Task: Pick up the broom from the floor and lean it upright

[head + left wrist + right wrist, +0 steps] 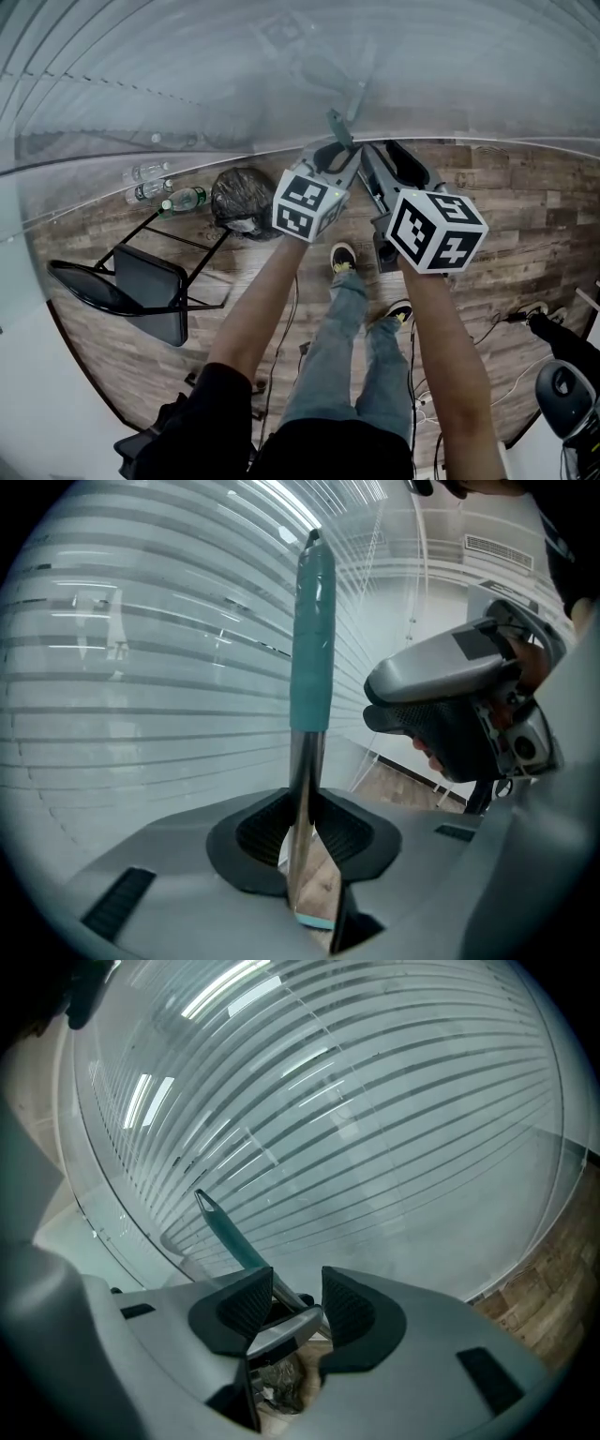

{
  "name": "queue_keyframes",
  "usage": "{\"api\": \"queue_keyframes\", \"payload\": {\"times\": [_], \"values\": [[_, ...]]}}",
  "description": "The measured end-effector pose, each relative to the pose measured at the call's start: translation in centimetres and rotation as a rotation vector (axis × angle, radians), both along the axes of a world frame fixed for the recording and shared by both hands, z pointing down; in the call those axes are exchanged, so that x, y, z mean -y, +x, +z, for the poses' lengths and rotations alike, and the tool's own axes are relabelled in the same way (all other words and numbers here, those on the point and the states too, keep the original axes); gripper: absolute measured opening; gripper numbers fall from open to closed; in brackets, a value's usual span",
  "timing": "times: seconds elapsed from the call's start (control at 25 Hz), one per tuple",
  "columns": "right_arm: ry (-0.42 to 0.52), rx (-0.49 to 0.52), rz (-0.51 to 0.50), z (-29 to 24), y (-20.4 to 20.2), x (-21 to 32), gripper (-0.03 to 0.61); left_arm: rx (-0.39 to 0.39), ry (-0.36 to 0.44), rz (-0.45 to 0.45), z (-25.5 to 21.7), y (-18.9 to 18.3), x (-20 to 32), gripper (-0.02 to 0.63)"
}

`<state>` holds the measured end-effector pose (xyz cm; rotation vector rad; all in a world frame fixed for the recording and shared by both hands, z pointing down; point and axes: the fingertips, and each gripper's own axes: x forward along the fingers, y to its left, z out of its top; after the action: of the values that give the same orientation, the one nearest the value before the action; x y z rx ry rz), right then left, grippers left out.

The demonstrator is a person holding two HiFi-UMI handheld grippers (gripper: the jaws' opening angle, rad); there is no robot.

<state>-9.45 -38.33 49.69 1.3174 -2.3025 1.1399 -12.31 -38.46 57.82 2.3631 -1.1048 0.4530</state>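
Observation:
The broom's handle has a teal grip [311, 649] above a shiny metal shaft [302, 799]. It stands nearly upright in front of a striped frosted glass wall [281, 75]. My left gripper [305, 832] is shut on the metal shaft just under the teal grip. In the head view the left gripper [342, 155] and right gripper [398, 159] reach forward side by side, with the teal grip [339, 129] rising past them. My right gripper [297, 1302] stands open just right of the shaft; the teal grip [230, 1232] slants away beyond its pads. The broom's lower end is hidden.
A black folding chair [141, 281] stands at the left on the wooden floor. A black rubbish bag [242, 202] and a few plastic bottles [155, 187] lie by the wall. Cables [506, 323] trail at the right. The person's feet [344, 255] are below the grippers.

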Motion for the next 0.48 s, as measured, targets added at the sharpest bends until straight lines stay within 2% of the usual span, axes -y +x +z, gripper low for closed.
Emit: {"api": "queue_keyframes", "payload": {"times": [0.2, 0.48], "values": [[-0.008, 0.011, 0.016, 0.1, 0.8, -0.4, 0.172, -0.038, -0.048, 0.072, -0.1, 1.0, -1.2, 0.098], [-0.011, 0.007, 0.027, 0.2, 1.7, -0.8, 0.172, -0.115, -0.096, 0.236, -0.1, 3.0, -2.3, 0.098]]}}
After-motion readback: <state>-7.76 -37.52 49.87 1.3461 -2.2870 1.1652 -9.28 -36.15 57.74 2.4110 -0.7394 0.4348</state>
